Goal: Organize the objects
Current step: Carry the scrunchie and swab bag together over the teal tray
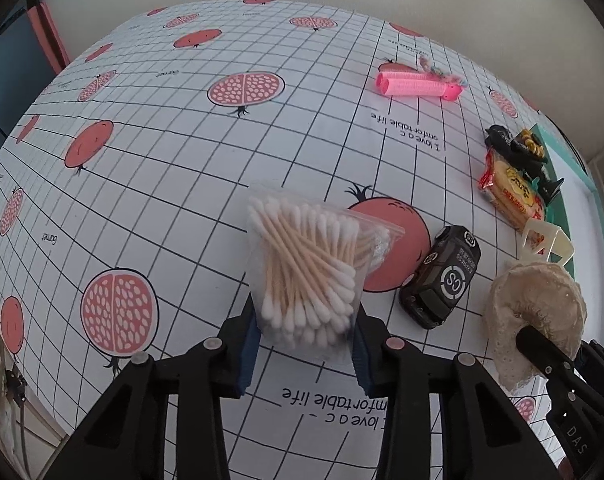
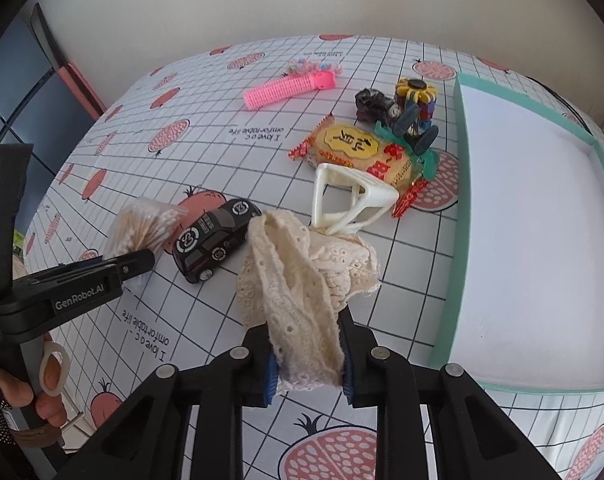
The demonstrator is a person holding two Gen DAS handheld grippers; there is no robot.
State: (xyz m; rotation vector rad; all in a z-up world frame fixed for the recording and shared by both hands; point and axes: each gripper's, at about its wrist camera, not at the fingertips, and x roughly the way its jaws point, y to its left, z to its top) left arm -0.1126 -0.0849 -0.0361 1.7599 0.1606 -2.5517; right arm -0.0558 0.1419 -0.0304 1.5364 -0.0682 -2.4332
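A clear zip bag of cotton swabs [image 1: 306, 272] sits between the blue pads of my left gripper [image 1: 306, 336], which is shut on its lower end. The same bag [image 2: 145, 224] shows in the right wrist view at the left, with the left gripper [image 2: 137, 260] beside it. My right gripper [image 2: 308, 356] is shut on a cream lace cloth [image 2: 302, 272], which bunches up ahead of the fingers. A teal-rimmed box [image 2: 462, 160] with a white inside lies just right of the cloth. I cannot tell whether either held thing is touching the table.
A black toy car [image 2: 213, 236] stands between bag and cloth. Beyond lie a cream plastic frame [image 2: 350, 200], a snack packet [image 2: 362, 152], a black and yellow toy heap [image 2: 414, 108] and a pink hair roller [image 2: 289, 88]. A hand [image 2: 41, 396] holds the left gripper.
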